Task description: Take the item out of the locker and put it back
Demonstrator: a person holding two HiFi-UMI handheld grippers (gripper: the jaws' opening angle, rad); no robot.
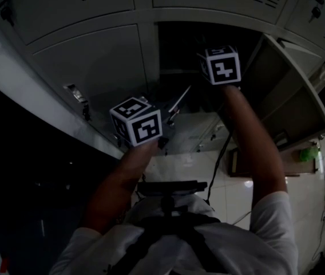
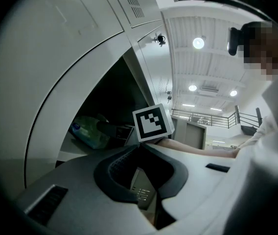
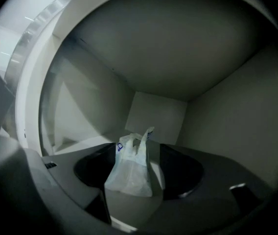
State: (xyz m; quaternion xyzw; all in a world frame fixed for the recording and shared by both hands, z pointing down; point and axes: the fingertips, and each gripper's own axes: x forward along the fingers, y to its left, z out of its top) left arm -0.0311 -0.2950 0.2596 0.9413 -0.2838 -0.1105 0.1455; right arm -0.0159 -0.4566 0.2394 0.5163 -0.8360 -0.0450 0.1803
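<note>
- The right tongs are reaching into the open locker. They are standing spread wide, with their pads pressing on nothing.
- A pale plastic bag is sitting upright on the locker floor, right between the two jaws. Its handles are sticking up (a small blue mark is showing near the top).
- The bag is resting toward the front of the compartment, and the back wall is standing well behind it.
- The left tongs are hanging outside the locker, off to the left of the opening. Their tips are drawn together and nothing is sitting between them.
- In the left gripper view, the right gripper's marker cube is showing at the mouth of the locker. The person's bare forearm is stretching out behind it. The bag is lying to the left of the cube inside the compartment, looking greenish there.
- In the head view, the locker's door is standing open at the right. Both arms are reaching toward the bank of lockers, the right one further in than the left. The neighbouring doors are staying shut.
</note>
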